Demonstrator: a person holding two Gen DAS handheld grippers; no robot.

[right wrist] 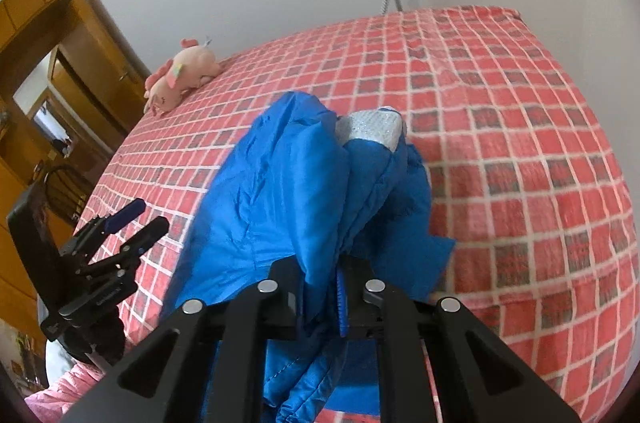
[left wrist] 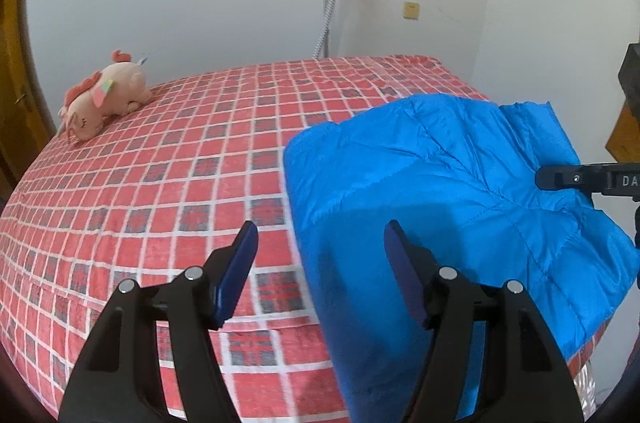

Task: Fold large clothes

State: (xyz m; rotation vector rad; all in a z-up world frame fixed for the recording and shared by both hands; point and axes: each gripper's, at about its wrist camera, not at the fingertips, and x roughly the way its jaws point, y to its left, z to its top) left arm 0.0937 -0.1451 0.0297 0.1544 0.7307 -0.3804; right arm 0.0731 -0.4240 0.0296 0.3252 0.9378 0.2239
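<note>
Fold of the bright blue quilted puffer jacket [left wrist: 432,191] was under way; it lay on the near right part of the red-and-white checked bed [left wrist: 160,183]. Right gripper [right wrist: 342,297] was clenched on a bunched blue edge, tilted downward over the bed. Left gripper [left wrist: 320,243] hung released, jaws apart, nothing between them, beside the jacket's left edge. Judgement: carry the pinched edge across evenly and keep the fabric taut, or the slippery shell may bunch.
</note>
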